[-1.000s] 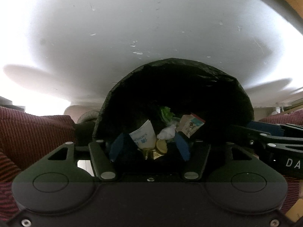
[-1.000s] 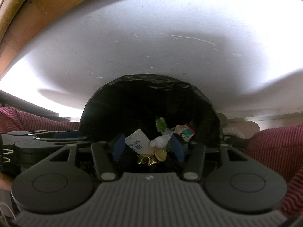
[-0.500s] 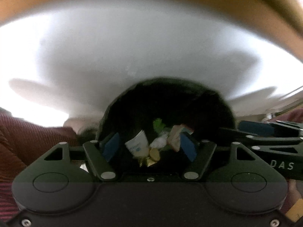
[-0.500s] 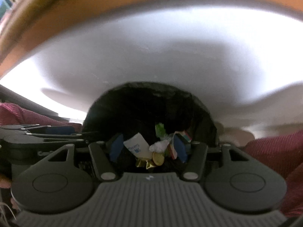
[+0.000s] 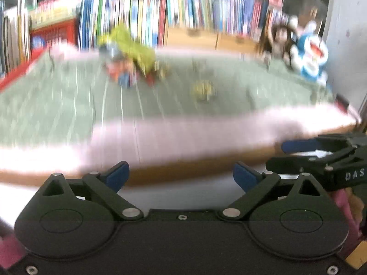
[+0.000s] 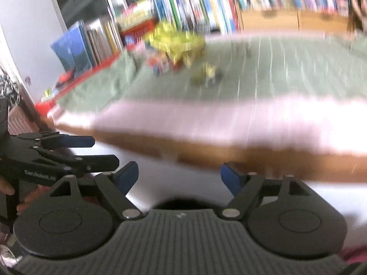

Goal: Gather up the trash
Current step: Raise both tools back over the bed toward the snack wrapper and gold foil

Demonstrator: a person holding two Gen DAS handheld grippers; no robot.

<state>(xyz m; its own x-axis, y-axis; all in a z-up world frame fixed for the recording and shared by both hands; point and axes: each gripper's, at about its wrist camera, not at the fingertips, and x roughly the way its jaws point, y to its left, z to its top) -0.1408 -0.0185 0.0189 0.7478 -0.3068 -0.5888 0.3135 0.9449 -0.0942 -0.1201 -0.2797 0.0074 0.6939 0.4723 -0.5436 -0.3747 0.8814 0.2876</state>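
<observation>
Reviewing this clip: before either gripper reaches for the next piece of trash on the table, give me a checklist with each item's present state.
1. Left gripper open and empty: ok.
2. Right gripper open and empty: ok.
3. Trash in view: ok. A yellow-green wrapper pile and a small yellowish piece lie apart on the green tablecloth.
4. What each piece is: cannot tell, both views are motion-blurred.
5. Grippers apart: ok, side by side short of the table edge, not touching.
6. Bin in view for the drop: not ok, only a dark sliver shows below the right gripper.
</observation>
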